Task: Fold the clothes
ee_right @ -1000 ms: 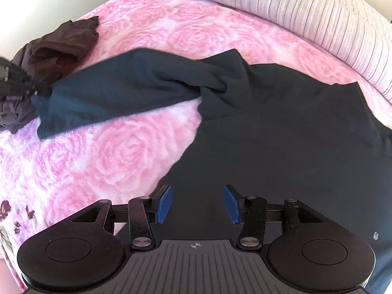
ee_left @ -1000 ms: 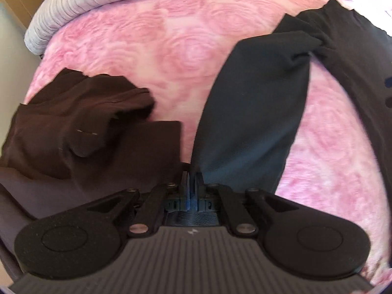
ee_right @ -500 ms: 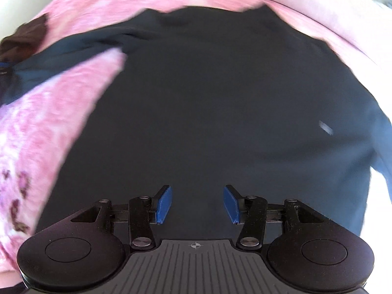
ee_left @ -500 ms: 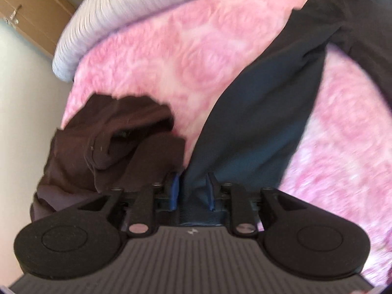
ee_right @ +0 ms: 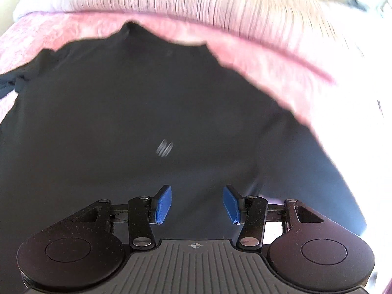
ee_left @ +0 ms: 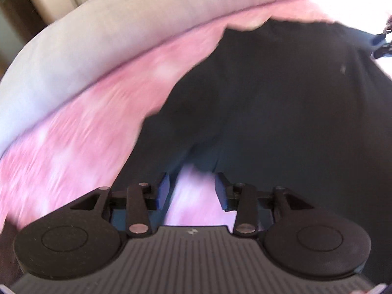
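Left wrist view: one dark, smooth-knit shirt (ee_left: 281, 103) lies spread on a fuzzy pink rose-patterned blanket (ee_left: 80, 132) beside a ribbed pale duvet (ee_left: 103, 36). The left hand-held gripper (ee_left: 192, 191) is opening, nothing between its blue pads. The right hand-held gripper (ee_right: 197, 203) hangs released over the shirt.
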{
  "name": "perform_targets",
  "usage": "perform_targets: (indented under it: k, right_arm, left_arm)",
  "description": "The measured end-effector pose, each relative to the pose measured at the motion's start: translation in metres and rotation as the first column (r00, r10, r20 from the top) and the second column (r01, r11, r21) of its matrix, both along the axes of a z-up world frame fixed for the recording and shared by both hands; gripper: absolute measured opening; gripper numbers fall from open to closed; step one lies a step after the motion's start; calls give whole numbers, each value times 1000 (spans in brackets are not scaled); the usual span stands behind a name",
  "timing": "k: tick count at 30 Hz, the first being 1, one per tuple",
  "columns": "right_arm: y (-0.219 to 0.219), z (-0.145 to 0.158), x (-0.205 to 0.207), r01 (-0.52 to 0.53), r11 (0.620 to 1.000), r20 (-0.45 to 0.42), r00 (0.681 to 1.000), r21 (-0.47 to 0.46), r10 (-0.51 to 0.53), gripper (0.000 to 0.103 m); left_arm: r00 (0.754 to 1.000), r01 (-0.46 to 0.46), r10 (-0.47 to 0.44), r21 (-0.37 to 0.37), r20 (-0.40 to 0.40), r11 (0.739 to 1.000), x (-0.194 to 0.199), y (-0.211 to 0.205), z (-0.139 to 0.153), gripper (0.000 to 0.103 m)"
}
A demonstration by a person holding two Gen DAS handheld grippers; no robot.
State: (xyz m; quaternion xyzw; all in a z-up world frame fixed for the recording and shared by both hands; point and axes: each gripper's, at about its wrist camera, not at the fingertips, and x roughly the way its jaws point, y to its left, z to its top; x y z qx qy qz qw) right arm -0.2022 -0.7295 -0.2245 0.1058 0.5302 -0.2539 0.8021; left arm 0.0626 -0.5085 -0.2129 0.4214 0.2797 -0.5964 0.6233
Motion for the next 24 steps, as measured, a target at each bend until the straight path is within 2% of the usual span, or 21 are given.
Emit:
perform_targets:
  k: [4, 9, 13, 18, 19, 20, 21, 22, 23, 24]
  right_arm:
    - [-59, 0, 25, -91, 995, 41, 995, -45, 93, 51]
    - [-118, -15, 61, -146, 988, 59, 987, -55, 149, 51]
    - [-141, -34, 80, -199, 979, 68, 977, -45, 202, 51]
    - [-159, -58, 83, -264, 964, 36, 963, -43, 266, 51]
    - [-162, -63, 83, -260, 965, 40, 964, -25, 261, 51]
    - [-165, -66, 81, -251, 968, 46, 967, -5, 251, 50]
    - [-167, -67, 80, -236, 972, 54, 970, 6, 236, 48]
    - [-168, -66, 78, -225, 974, 57, 973, 7, 224, 25]
    - [-168, -64, 77, -216, 976, 49, 975, -7, 216, 2]
    - [-169, -60, 76, -210, 977, 44, 977, -23, 211, 2]
  left_arm:
    - [999, 31, -32, -32, -38, 999, -18, -90, -15, 39]
    - [998, 21, -23, -37, -64, 999, -23, -171, -32, 39]
    - [998, 61, -61, 1, -34, 998, -30, -209, -52, 38]
    - [993, 104, -102, 33, -50, 994, -28, -222, -65, 31]
    - [992, 113, -112, 33, -52, 993, -28, -222, -66, 26]
    - [991, 123, -121, 32, -54, 992, -28, -223, -66, 16]
    - [991, 124, -123, 29, -46, 992, -29, -223, -66, 12]
    - [992, 122, -121, 27, -33, 992, -31, -223, -64, 5]
    - [992, 123, -122, 21, -29, 992, -32, -223, -63, 4]
    - [992, 120, -119, 13, -30, 993, -32, -224, -61, 4]
